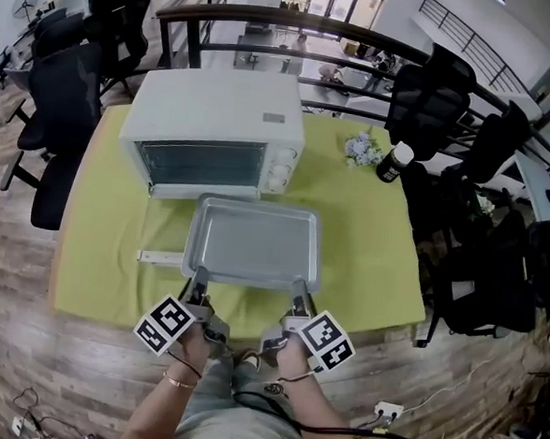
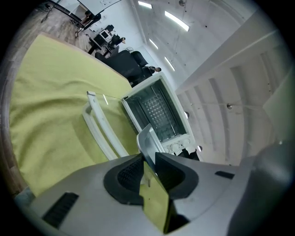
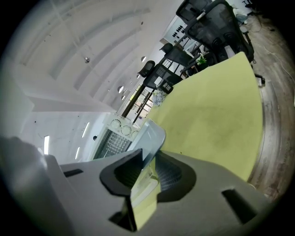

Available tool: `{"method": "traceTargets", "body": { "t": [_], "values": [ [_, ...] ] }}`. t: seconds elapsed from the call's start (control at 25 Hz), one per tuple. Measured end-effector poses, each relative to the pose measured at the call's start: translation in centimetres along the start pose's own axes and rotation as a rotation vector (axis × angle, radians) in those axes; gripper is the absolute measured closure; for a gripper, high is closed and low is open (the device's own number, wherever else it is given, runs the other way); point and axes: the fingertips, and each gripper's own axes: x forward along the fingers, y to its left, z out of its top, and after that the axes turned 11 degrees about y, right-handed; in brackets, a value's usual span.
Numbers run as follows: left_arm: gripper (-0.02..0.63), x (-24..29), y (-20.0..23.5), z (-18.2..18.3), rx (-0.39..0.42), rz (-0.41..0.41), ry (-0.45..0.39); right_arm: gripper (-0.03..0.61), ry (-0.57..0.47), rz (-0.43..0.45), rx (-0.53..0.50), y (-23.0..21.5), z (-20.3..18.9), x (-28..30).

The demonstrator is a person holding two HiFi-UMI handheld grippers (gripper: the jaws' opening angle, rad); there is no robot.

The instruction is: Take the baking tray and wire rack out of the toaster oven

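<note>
1. The head view shows the whole tray (image 1: 253, 242), held over the table (image 1: 366, 258) in front of the oven (image 1: 216, 116). The gripper views catch only its rim, and the left one shows a rack (image 2: 156, 110) inside the oven.
2. The tray's long axis runs left to right, hollow side up.
3. The left gripper (image 1: 199, 278) and right gripper (image 1: 298, 289) each pinch the near rim.
4. The open door (image 1: 160, 256) lies beneath the tray. A bottle (image 1: 394, 162) and flowers (image 1: 362, 149) stand well to the right.
</note>
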Motion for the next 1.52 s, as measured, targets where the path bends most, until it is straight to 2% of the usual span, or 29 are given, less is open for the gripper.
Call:
{"method": "traceTargets", "body": {
  "t": [0.92, 1.24, 1.52],
  "values": [
    [0.541, 9.7, -8.4, -12.3, 0.159, -0.078, 0.292, 0.492, -0.251, -0.131, 0.153, -10.4, 9.7, -8.5],
    [0.541, 13.3, -10.3, -16.0, 0.197, -0.092, 0.361, 0.491, -0.308, -0.169, 0.191, -13.8, 12.7, -9.8],
    [0.541, 16.2, -10.6, -17.2, 0.228, -0.077, 0.382, 0.489, -0.313, -0.182, 0.217, -15.9, 14.3, -8.6]
  ]
}}
